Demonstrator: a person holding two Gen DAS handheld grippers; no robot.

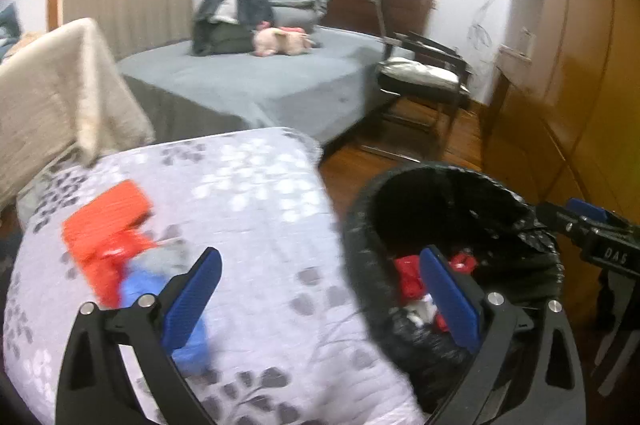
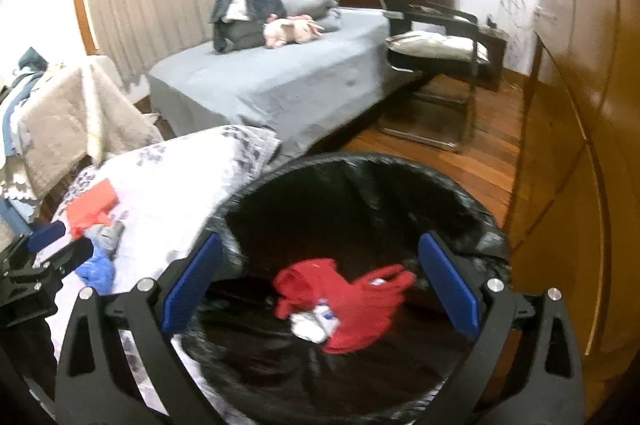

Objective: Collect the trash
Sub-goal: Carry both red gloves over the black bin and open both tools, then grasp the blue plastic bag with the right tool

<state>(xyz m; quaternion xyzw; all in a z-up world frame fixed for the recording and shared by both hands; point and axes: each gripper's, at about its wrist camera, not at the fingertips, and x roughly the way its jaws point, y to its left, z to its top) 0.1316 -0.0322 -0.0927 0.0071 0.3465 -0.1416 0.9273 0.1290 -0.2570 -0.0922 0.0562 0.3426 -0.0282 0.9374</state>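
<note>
Bedroom floor holds a black-lined trash bin. Both tools, left tool and right tool, gape wide, empty. Next, grab the orange wrapper gently off the flowery quilt.

Much of what you see here is smeared or cut off.

Ahead-left of your left gripper, the orange piece and blue scrap on the floral cover blur past naming. Below your right gripper, the trash bin loses its near rim to the frame edge, and the print on the white item among the red bag is unreadable.
</note>
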